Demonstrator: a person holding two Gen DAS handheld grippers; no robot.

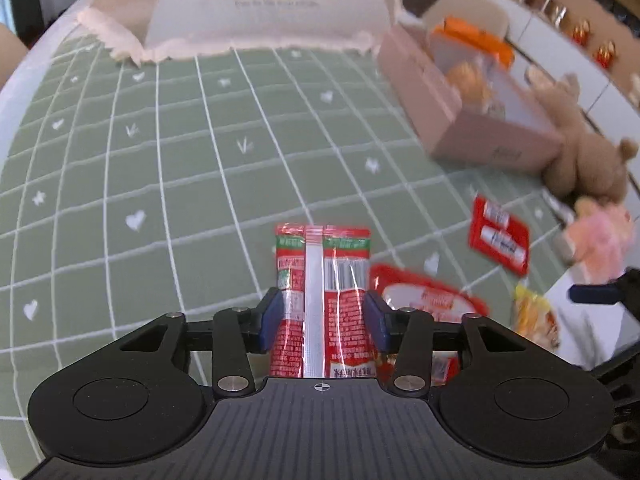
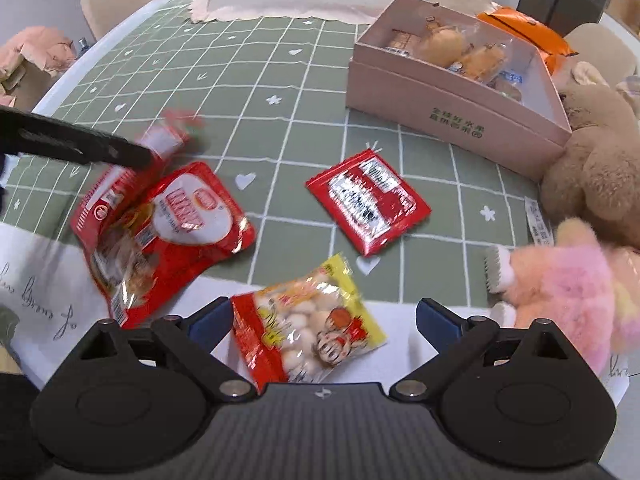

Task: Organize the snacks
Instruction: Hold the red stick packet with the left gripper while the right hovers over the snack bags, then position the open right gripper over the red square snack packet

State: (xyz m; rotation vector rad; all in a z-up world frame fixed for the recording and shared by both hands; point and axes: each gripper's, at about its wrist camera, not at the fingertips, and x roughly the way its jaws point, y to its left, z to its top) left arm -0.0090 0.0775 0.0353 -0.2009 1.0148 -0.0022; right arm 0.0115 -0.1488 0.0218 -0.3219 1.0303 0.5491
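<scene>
My left gripper (image 1: 323, 314) is shut on a red snack packet with a white seam (image 1: 322, 300) and holds it above the green checked tablecloth (image 1: 180, 184). In the right wrist view the same packet (image 2: 160, 148) is blurred beside the left gripper's black arm (image 2: 72, 146). My right gripper (image 2: 322, 322) is open, its jaws on either side of a yellow and red snack bag (image 2: 308, 320) lying on the table. A large red bag (image 2: 168, 224) and a flat red sachet (image 2: 368, 202) lie on the cloth. A pink box (image 2: 452, 116) holds several snacks at the right.
A brown teddy bear (image 2: 600, 168) and a pink plush toy (image 2: 568, 292) sit at the right edge. A white mesh food cover (image 1: 264, 4) stands at the back. An orange bag (image 2: 528, 28) lies behind the box. Chairs surround the table.
</scene>
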